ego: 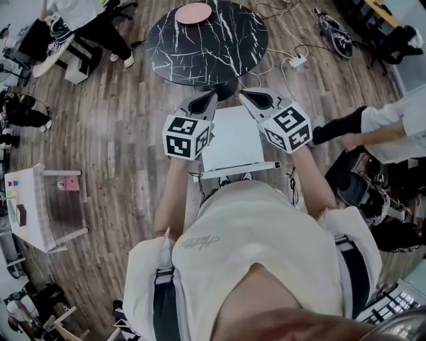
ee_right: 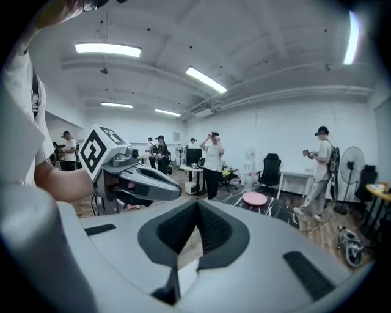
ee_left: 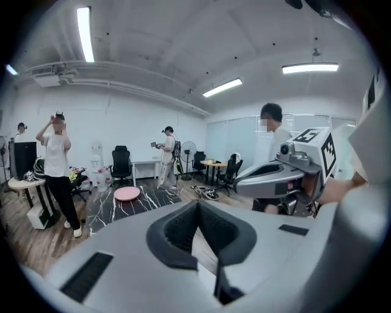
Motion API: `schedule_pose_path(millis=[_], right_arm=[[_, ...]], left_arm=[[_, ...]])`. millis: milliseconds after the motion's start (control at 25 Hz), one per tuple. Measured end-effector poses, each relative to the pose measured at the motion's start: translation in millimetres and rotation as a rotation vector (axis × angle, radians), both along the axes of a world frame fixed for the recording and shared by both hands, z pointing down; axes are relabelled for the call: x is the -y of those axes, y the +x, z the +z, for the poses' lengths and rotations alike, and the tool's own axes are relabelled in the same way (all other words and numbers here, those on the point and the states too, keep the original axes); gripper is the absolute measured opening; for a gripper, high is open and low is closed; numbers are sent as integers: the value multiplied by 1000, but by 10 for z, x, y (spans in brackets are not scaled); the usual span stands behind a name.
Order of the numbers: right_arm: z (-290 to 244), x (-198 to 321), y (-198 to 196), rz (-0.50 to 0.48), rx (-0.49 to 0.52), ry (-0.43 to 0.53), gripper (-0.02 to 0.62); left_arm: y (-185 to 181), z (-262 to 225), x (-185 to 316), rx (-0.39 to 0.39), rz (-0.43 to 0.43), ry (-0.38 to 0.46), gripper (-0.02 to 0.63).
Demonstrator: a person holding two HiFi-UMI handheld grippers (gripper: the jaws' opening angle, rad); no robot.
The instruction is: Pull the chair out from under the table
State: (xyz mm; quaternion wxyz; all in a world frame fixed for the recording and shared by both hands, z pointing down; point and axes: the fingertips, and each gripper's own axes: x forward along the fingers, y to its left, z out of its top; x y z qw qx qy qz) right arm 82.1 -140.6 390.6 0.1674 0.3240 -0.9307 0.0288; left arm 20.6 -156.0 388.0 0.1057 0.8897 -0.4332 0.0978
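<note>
The white chair (ego: 233,141) stands on the wood floor right in front of me, its seat just short of the round black marble table (ego: 206,40). Both grippers are held up above the chair's far edge and point toward the table. My left gripper (ego: 213,96) is shut with nothing between its pads, and its jaws meet in the left gripper view (ee_left: 197,206). My right gripper (ego: 242,94) is shut and empty too, its tips together in the right gripper view (ee_right: 197,205). Neither touches the chair. A pink plate (ego: 194,12) lies on the table.
A power strip with cables (ego: 297,61) lies on the floor right of the table. A seated person's leg (ego: 343,124) reaches in from the right. A small white side table (ego: 30,206) stands at the left. Other people and office chairs (ee_left: 121,164) are beyond the table.
</note>
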Motion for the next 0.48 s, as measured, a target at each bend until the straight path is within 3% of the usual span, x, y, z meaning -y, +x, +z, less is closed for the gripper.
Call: schedule_pose_path(millis=[320,480], right_arm=[[-845,108,-12,41,89,212,5],[-1045,130,-11,45,120,256,5]], left_arm=[[8,-682,130,-59,-28,154,17],[-12,-855,119,-52,-27,202,18]])
